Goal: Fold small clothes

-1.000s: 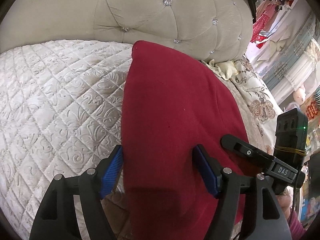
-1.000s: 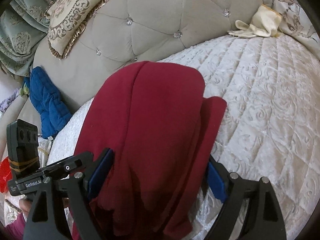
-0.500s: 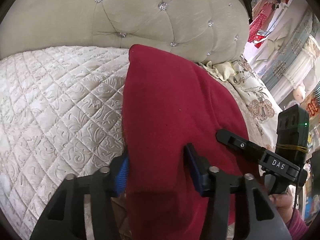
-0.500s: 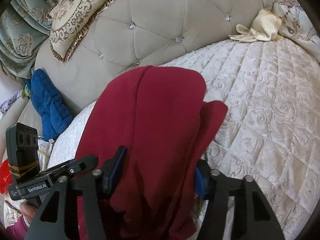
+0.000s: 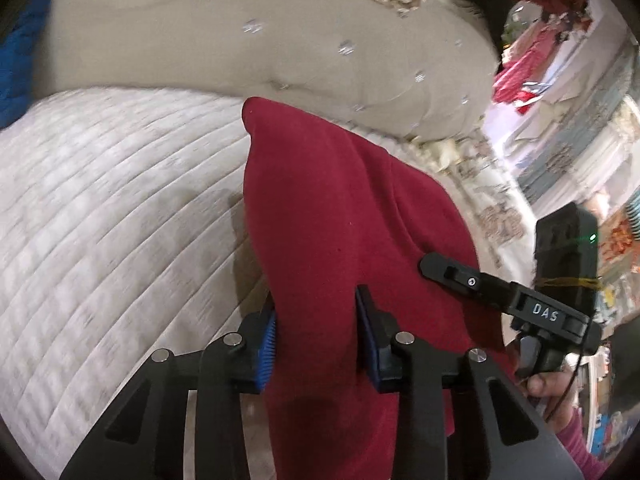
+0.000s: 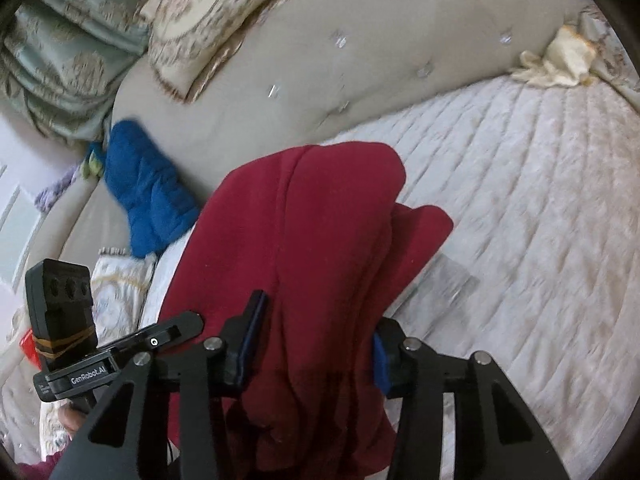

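The red garment [image 5: 340, 216] is clamped at its near edge by both the left gripper [image 5: 316, 340] and right gripper [image 6: 316, 344], its long axis stretched away toward the far headboard [image 5: 240, 40].

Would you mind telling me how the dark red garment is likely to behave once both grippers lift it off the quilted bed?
The dark red garment will probably flop: it already drapes in soft folds. Pinched by the left hand-held gripper and right hand-held gripper, its middle will likely sag. It looks thick, so perhaps fairly heavy, but unlikely to slip.
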A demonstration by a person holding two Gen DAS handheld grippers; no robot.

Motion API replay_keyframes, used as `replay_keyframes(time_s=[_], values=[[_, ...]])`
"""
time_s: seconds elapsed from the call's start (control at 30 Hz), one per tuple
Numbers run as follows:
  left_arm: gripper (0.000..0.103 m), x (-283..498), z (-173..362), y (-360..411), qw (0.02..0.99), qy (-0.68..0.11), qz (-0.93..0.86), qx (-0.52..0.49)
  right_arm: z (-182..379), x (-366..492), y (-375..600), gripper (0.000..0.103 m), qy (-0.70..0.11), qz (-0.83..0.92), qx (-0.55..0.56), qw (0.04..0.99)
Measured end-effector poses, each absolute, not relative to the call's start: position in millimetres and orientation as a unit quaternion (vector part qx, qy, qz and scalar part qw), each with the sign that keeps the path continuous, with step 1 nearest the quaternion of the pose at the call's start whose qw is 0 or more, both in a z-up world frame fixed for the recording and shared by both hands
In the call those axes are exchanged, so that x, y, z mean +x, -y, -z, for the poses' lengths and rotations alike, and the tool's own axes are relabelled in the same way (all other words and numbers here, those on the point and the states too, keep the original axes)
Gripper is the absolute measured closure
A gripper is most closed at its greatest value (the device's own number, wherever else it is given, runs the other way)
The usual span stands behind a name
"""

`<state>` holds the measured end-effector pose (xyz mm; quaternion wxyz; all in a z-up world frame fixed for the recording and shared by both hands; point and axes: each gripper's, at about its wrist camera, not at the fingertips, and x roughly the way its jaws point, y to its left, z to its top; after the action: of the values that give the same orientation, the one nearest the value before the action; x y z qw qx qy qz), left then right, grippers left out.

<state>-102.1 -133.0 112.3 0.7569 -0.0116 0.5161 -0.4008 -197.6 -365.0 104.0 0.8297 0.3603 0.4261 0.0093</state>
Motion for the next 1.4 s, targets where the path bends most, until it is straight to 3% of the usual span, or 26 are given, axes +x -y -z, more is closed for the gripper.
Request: replay_keyframes(time_s=[0.2,0.67,0.73,0.93,1.2,1.33,1.4], values=[[0.084,-106.2,-72.5,115.2,0.754,-0.548,0.362,0.008,-71.2,-195.4,332.2,0.042,-0.494,0.021,0.323,0.807],[0.079,-135.8,-103.0,101.0,0.816,-0.473,0.325,0.064,-164.8,-235.1,273.3,0.039,-0.457,0.031,0.166,0.873],[0.079,-141.6,-106.3,99.9,0.823,-0.463,0.320,0.073,-161.0,-237.6,259.8,0.040,-0.462,0.031,0.154,0.873],[0.079,-151.6,-110.9,90.0,0.832,-0.454,0.309,0.077,-127.8,-241.4,244.2,0.062,-0.505,0.074,0.115,0.852],[0.079,-161.4,-128.5,77.3,0.853,-0.426,0.292,0.078,-123.0,-254.5,243.4,0.063,-0.502,0.098,0.109,0.852],[0.079,-169.4,-143.6,76.8,0.867,-0.401,0.282,0.087,-145.4,-263.0,243.0,0.052,-0.475,0.096,0.136,0.864],[0.079,-173.7,-150.4,77.4,0.872,-0.391,0.280,0.088,-160.1,-267.1,240.3,0.035,-0.455,0.102,0.135,0.874]])
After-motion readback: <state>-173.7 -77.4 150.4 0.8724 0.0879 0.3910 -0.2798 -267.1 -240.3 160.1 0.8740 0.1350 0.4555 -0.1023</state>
